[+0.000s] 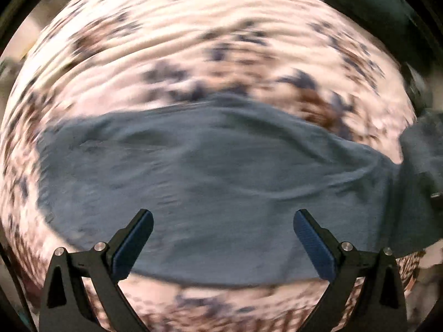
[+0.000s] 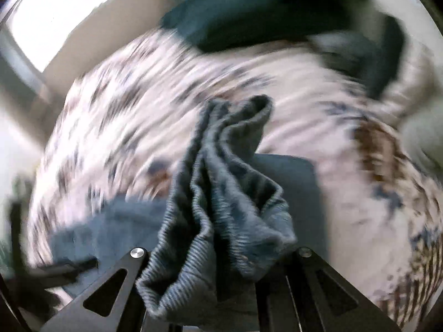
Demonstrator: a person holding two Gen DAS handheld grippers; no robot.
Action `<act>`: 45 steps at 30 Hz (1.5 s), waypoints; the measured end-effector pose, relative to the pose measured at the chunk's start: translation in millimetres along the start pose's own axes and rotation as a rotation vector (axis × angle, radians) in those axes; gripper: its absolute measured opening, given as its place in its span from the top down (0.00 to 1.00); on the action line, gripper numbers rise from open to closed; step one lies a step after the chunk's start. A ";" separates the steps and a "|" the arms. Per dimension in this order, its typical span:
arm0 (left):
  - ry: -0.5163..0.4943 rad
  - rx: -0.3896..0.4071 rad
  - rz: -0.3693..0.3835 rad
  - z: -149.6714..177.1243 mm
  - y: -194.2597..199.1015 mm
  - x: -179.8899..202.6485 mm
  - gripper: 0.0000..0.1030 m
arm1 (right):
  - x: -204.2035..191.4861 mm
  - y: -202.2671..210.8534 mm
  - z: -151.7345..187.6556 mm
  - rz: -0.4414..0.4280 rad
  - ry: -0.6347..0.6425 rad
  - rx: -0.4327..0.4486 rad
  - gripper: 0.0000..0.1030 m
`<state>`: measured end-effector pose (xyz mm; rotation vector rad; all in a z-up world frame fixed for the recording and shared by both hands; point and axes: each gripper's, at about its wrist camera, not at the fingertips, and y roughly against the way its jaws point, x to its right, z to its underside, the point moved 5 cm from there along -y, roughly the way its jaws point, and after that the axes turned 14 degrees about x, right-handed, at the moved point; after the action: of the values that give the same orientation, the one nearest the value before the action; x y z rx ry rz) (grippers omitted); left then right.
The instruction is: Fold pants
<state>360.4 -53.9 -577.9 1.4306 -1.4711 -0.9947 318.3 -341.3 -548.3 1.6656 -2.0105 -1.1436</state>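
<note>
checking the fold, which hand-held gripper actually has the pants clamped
The right hand-held gripper: the blue-grey pants are bunched between its shut jaws. The left hand-held gripper is open and holds nothing.

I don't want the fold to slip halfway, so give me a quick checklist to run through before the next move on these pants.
1. Right gripper clamped on the pants: ok, a bunched ribbed edge sits in its shut fingers.
2. Left gripper free: ok, fingers wide open, nothing between them, hovering over the pants.
3. Rest of the pants lying spread on the floral bedspread: ok, broad and fairly flat, some wrinkles.
4. Held edge neatly aligned: not ok, it is crumpled in folds.
5. Dark green cushion clear of the pants: ok, it lies apart at the far end.
6. Exact fold line: cannot tell, both views are blurred.
</note>
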 end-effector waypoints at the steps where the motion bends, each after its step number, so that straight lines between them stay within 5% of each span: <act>1: 0.031 -0.006 -0.007 3.8 2.0 -19.5 0.00 | -22.9 -9.7 13.6 -0.015 0.036 -0.029 0.94; 8: 0.131 -0.029 -0.081 23.6 -1.2 -96.4 0.00 | -138.3 -69.3 125.1 -0.037 0.364 -0.142 0.94; 16: 0.205 -0.010 -0.037 21.1 1.9 -106.9 0.00 | -185.2 -54.5 133.0 -0.093 0.551 -0.105 0.93; 19: 0.199 0.006 -0.027 9.7 1.2 -107.9 0.00 | -192.0 -60.6 143.6 -0.122 0.593 -0.197 0.79; 20: 0.198 0.005 -0.014 4.3 -2.4 -106.3 0.00 | -189.5 -60.1 144.4 -0.156 0.558 -0.231 0.73; 22: 0.203 0.003 0.015 -3.7 -8.3 -102.4 0.00 | -182.3 -54.3 143.3 -0.243 0.466 -0.310 0.34; 23: 0.210 -0.004 0.043 -7.5 -12.3 -97.9 0.00 | -177.9 -48.6 142.2 -0.276 0.427 -0.332 0.27; 26: 0.224 -0.049 0.131 -13.2 -27.0 -77.6 0.00 | -149.5 -22.4 134.0 -0.377 0.242 -0.395 0.25; 28: 0.218 -0.106 0.197 -12.3 -42.9 -57.2 0.00 | -120.1 -7.0 126.4 -0.369 0.120 -0.409 0.25; 31: 0.168 -0.200 0.264 -1.4 -67.7 -22.8 0.00 | -54.8 10.6 114.1 -0.295 -0.109 -0.410 0.25; 34: 0.013 -0.220 0.196 13.0 -84.3 0.9 0.01 | 22.8 19.0 105.6 -0.151 -0.311 -0.393 0.25; 35: -0.046 -0.206 0.161 16.7 -86.3 6.2 0.05 | 40.4 16.0 104.1 -0.115 -0.350 -0.396 0.25; 36: -0.079 -0.188 0.137 18.8 -84.9 8.2 0.24 | 57.6 12.8 103.7 -0.082 -0.391 -0.402 0.25; 37: -0.120 -0.169 0.127 21.4 -81.0 10.8 0.59 | 79.9 8.3 106.8 -0.043 -0.456 -0.414 0.25; 38: -0.164 -0.169 0.104 26.4 -76.8 10.9 0.66 | 90.5 3.5 109.3 -0.027 -0.492 -0.434 0.25; 41: -0.187 -0.184 0.076 41.2 -69.7 -4.6 0.70 | 110.0 -12.9 124.7 -0.033 -0.595 -0.515 0.25; 45: -0.102 -0.223 0.110 49.5 -61.4 -21.6 0.68 | 111.2 -27.8 147.8 -0.038 -0.574 -0.623 0.25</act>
<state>334.5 -35.0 -653.2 1.1431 -1.4450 -1.1372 207.5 -387.3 -691.9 1.1356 -1.6081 -2.1709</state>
